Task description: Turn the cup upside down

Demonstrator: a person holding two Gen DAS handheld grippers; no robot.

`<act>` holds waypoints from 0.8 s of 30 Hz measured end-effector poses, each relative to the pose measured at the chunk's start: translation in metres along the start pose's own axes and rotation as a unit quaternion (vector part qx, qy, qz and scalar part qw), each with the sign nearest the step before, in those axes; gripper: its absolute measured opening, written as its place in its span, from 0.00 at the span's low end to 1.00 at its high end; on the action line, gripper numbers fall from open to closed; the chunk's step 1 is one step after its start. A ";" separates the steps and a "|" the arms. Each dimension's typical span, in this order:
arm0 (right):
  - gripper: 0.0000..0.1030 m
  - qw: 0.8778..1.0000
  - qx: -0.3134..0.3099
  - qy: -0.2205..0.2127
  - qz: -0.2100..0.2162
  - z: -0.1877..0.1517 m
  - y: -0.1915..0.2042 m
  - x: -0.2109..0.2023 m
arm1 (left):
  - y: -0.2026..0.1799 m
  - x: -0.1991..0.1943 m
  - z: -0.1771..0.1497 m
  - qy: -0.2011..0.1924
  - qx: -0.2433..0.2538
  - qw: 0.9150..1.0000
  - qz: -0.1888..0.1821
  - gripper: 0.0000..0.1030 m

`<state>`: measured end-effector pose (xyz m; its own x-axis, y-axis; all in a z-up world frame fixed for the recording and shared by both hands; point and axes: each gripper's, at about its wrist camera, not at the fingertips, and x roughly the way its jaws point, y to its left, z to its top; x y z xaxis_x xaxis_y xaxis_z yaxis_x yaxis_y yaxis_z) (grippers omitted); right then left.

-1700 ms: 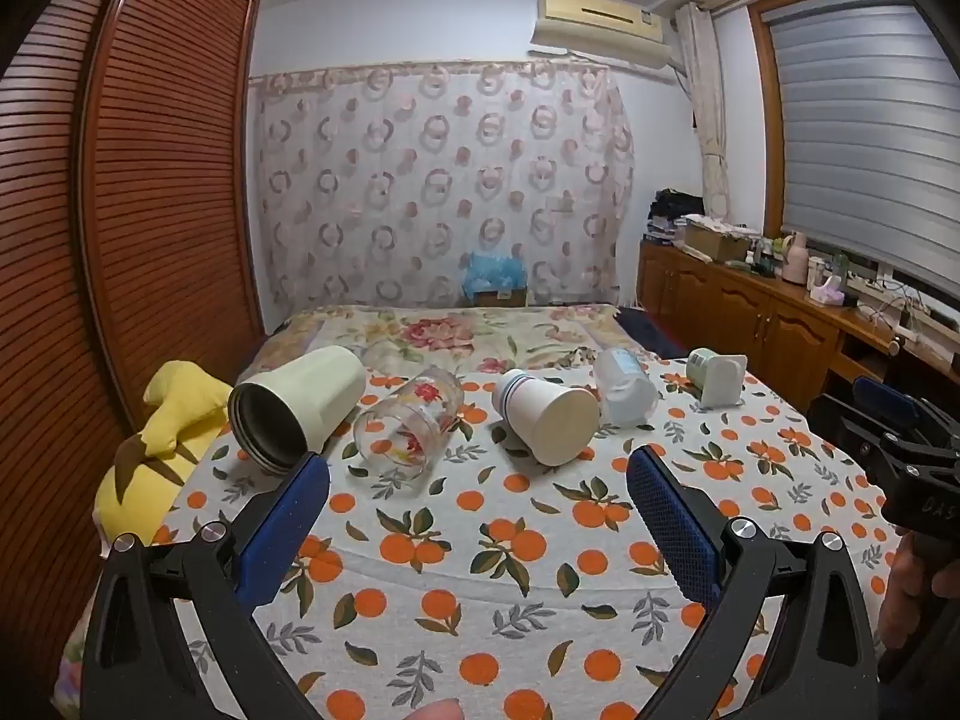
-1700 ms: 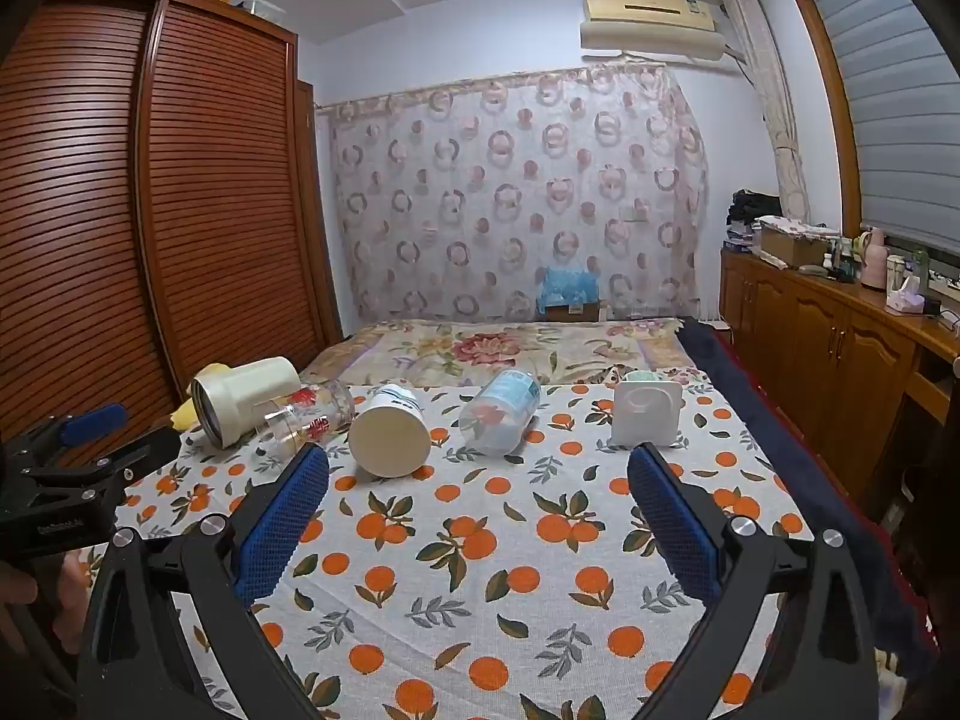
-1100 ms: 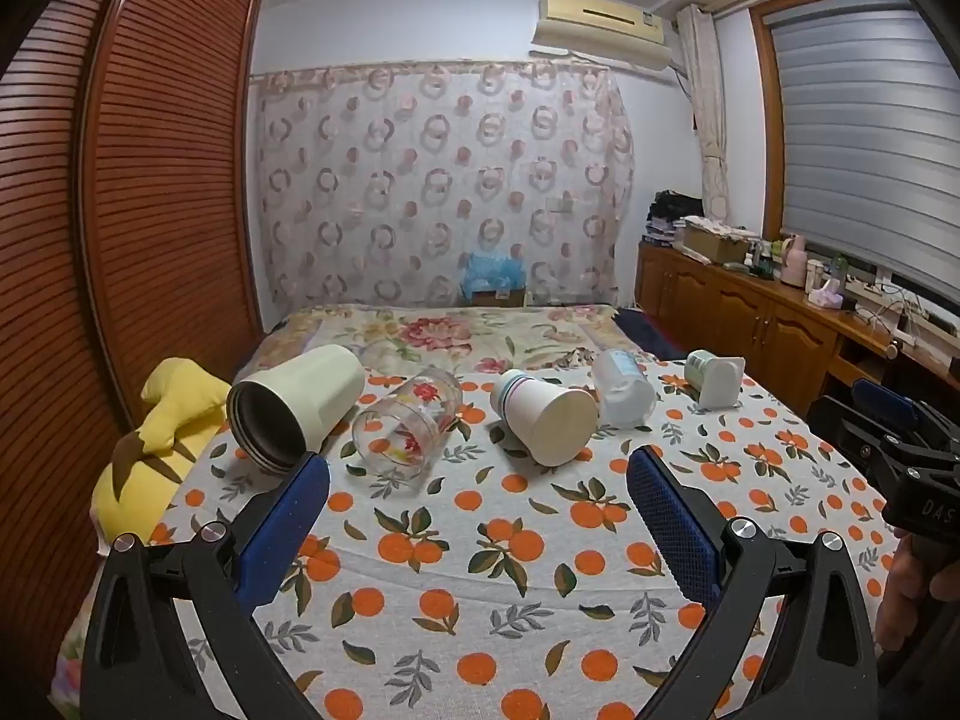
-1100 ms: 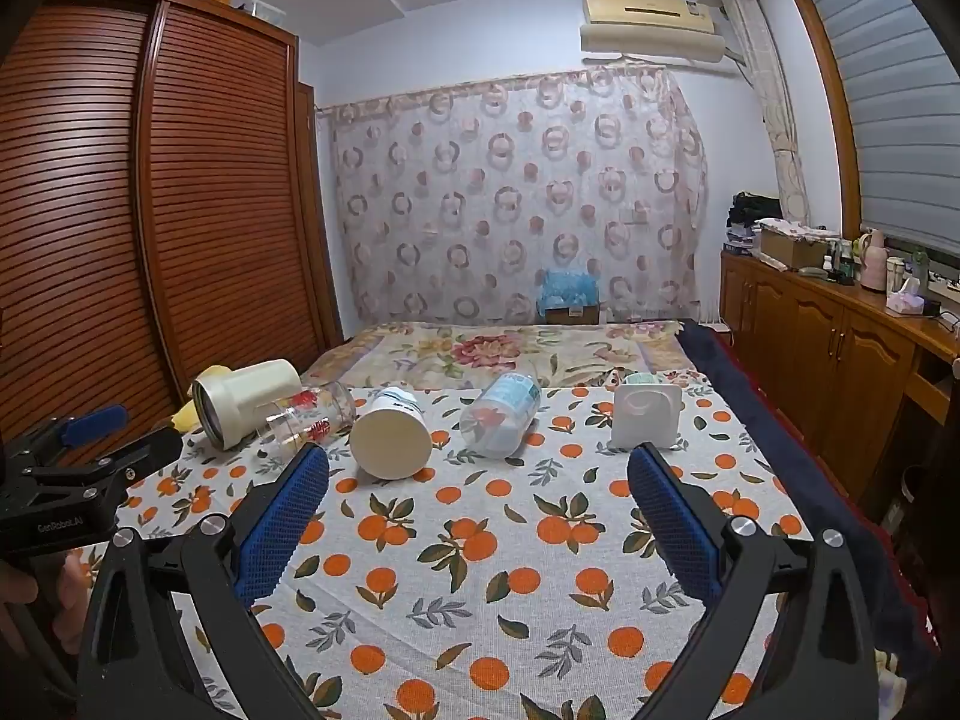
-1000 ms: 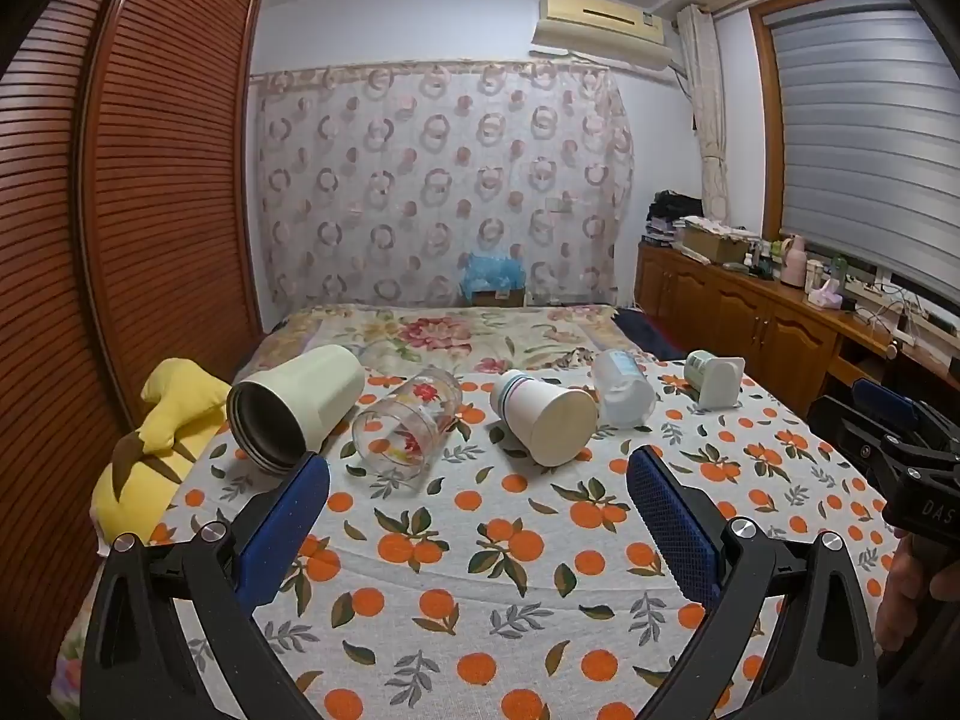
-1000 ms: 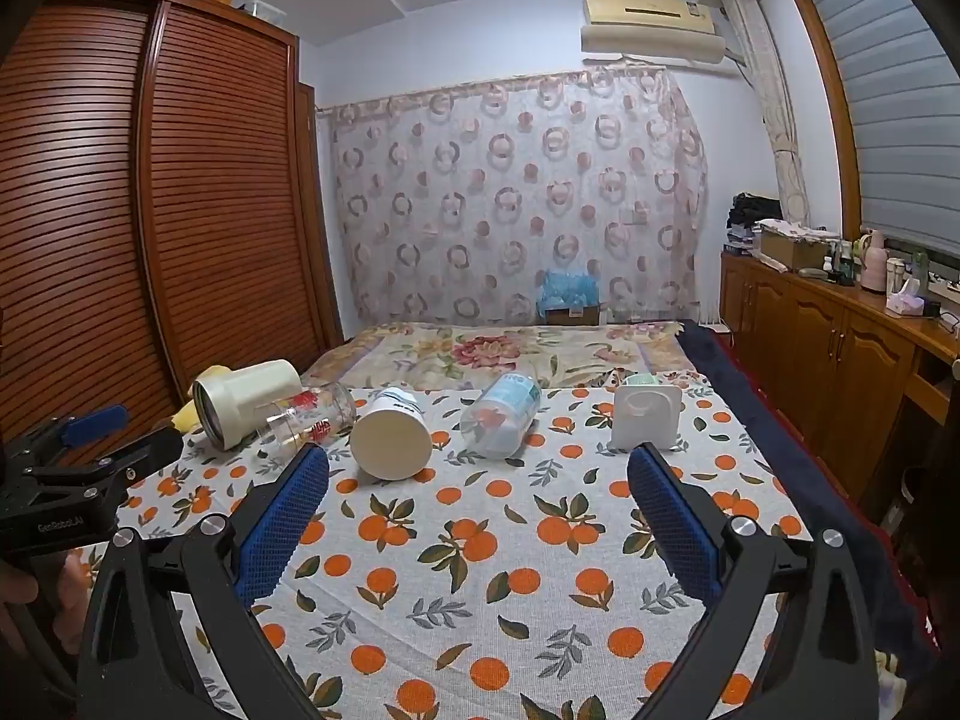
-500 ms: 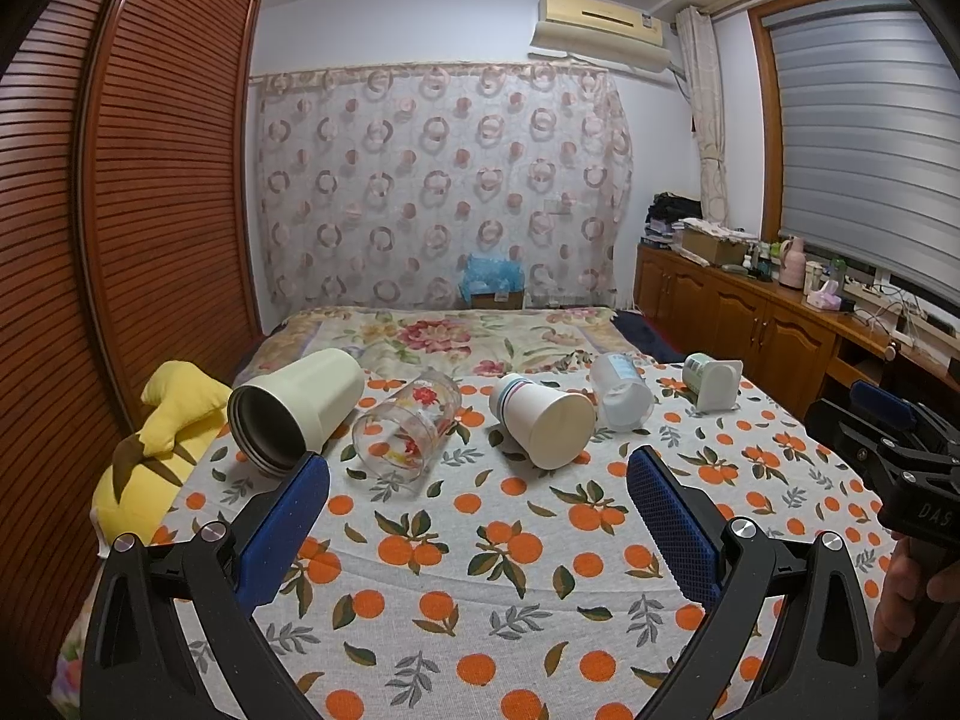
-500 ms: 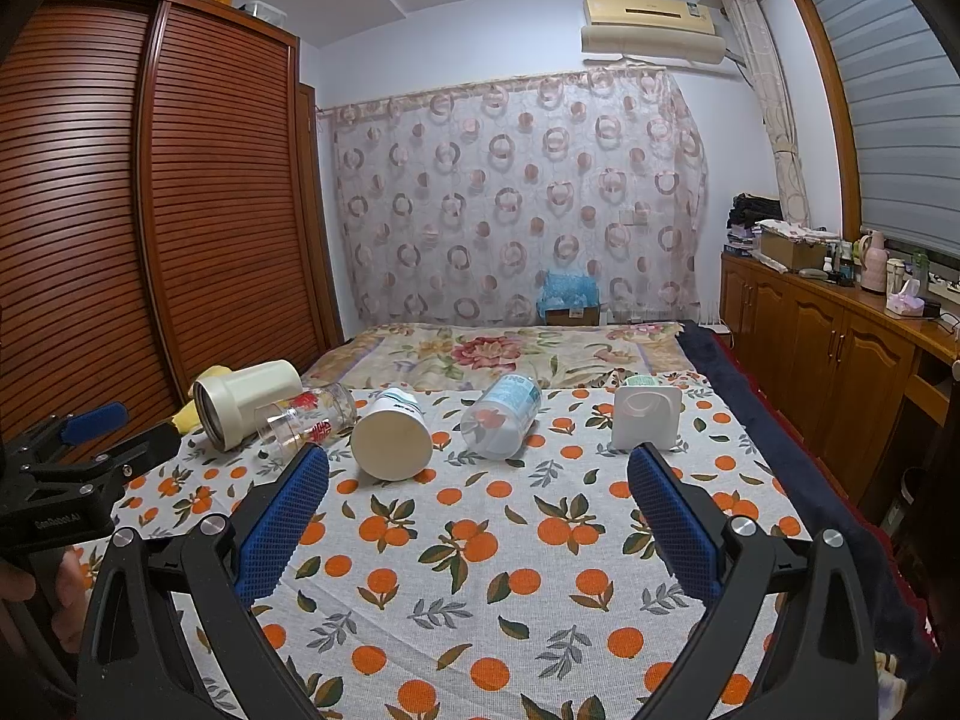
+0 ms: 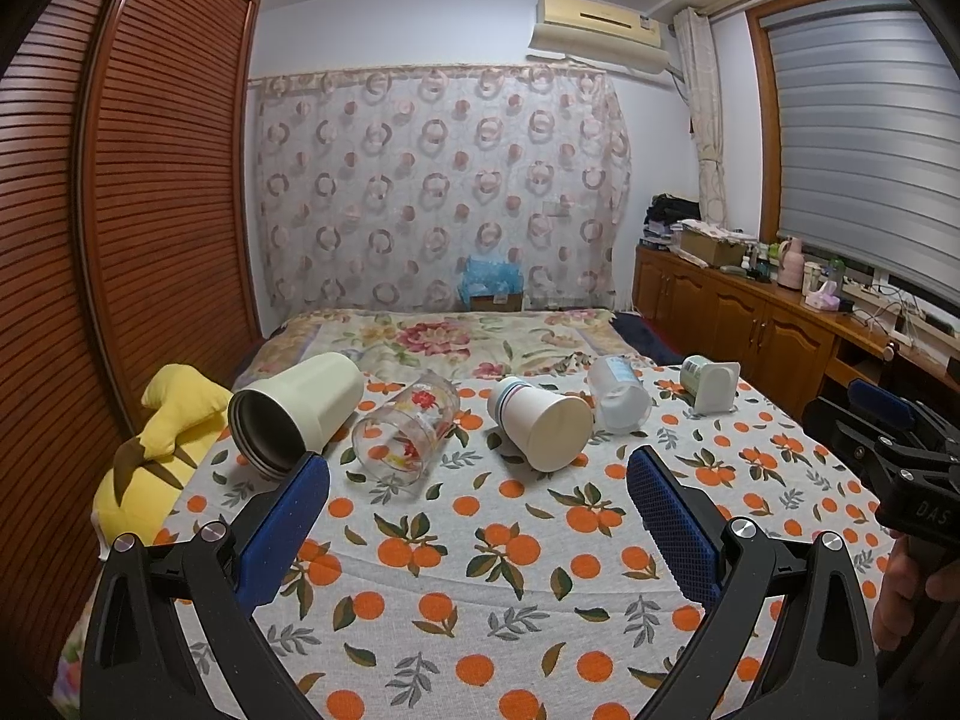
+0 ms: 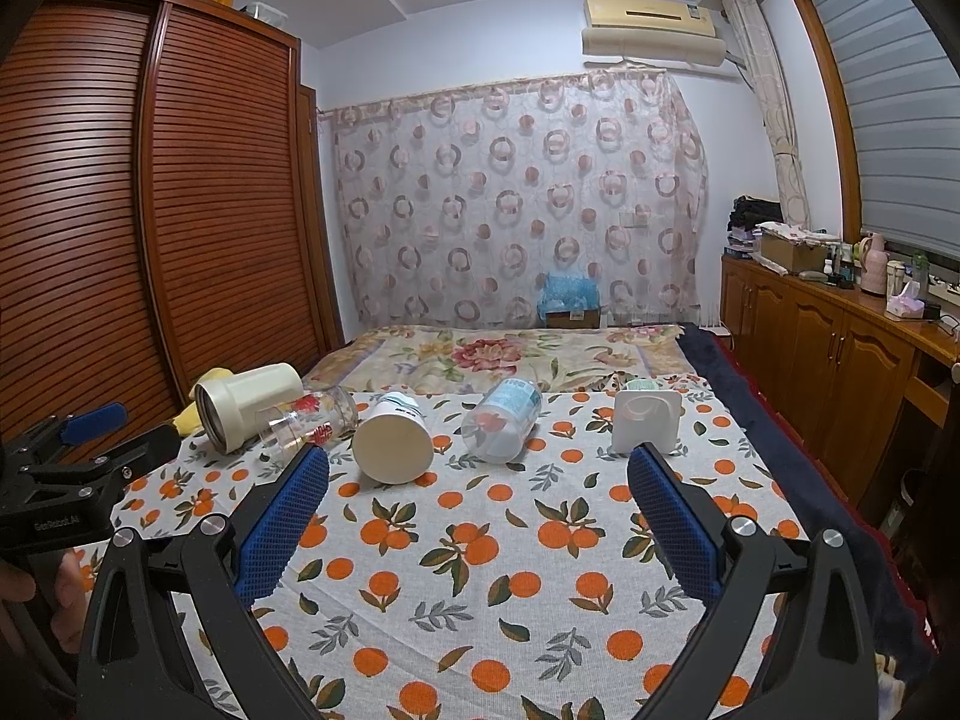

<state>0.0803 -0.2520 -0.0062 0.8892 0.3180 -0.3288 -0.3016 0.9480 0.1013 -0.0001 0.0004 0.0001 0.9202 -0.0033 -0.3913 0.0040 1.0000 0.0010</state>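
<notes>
Orange-printed cloth (image 9: 480, 546) covers the near part of a bed in a bedroom, with a flowered blanket (image 9: 444, 342) beyond it, a louvred wooden wardrobe (image 9: 150, 210) along one side and a patterned curtain (image 9: 438, 192) across the far wall. Five cups lie on their sides in a row across the cloth: a cream tumbler (image 9: 294, 411) with its dark mouth toward the camera, a clear glass (image 9: 405, 432) with red flowers just beside it, a white paper cup (image 9: 540, 423) showing its base, a clear plastic cup (image 9: 618, 393) near that, and a small white cup (image 9: 711, 384) with a square foot at the far end. A yellow plush toy (image 9: 162, 450) sits at the bed's edge next to the tumbler. The left gripper (image 9: 477, 504) hangs above the cloth short of the row, its jaws spread wide, blue pads (image 9: 282, 528) well apart, holding and touching nothing. The right gripper (image 10: 477, 504) is likewise wide apart and empty, its blue pads (image 10: 675, 522) clear of the cups; in its view the paper cup (image 10: 393, 444) and plastic cup (image 10: 501, 420) lie between the pads' lines but farther off, and the small white cup (image 10: 645, 420) sits just beyond the pad on that side. Each gripper also shows at the edge of the other's view.
</notes>
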 end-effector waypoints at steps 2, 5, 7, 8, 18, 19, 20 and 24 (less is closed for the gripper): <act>0.98 1.000 0.001 0.001 0.000 0.000 0.000 0.000 | 0.000 0.000 0.000 0.001 0.000 1.000 0.000 0.93; 0.98 1.000 0.001 0.000 0.000 0.000 0.000 0.000 | 0.000 0.000 0.000 0.000 0.000 1.000 0.000 0.93; 0.98 1.000 0.001 0.001 0.002 0.000 0.000 0.000 | 0.000 0.000 0.000 0.000 0.000 1.000 0.000 0.93; 0.98 1.000 0.001 0.001 0.002 0.000 0.000 0.000 | 0.000 0.000 0.000 0.000 0.000 1.000 0.000 0.93; 0.98 1.000 0.001 0.000 0.002 0.002 0.000 -0.002 | 0.000 0.000 0.000 -0.001 0.000 1.000 0.000 0.93; 0.98 1.000 0.001 0.000 0.002 0.002 0.000 -0.002 | 0.000 0.000 0.000 0.000 0.000 1.000 0.000 0.93; 0.98 1.000 0.001 0.000 0.002 0.002 0.001 -0.002 | 0.000 0.000 0.000 -0.001 0.001 1.000 0.000 0.93; 0.98 1.000 0.001 0.000 0.002 0.002 0.001 -0.002 | 0.000 0.000 0.000 0.000 0.000 1.000 0.000 0.93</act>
<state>0.0789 -0.2520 -0.0035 0.8879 0.3214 -0.3290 -0.3039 0.9469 0.1049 -0.0001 0.0003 0.0002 0.9206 -0.0027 -0.3905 0.0038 1.0000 0.0020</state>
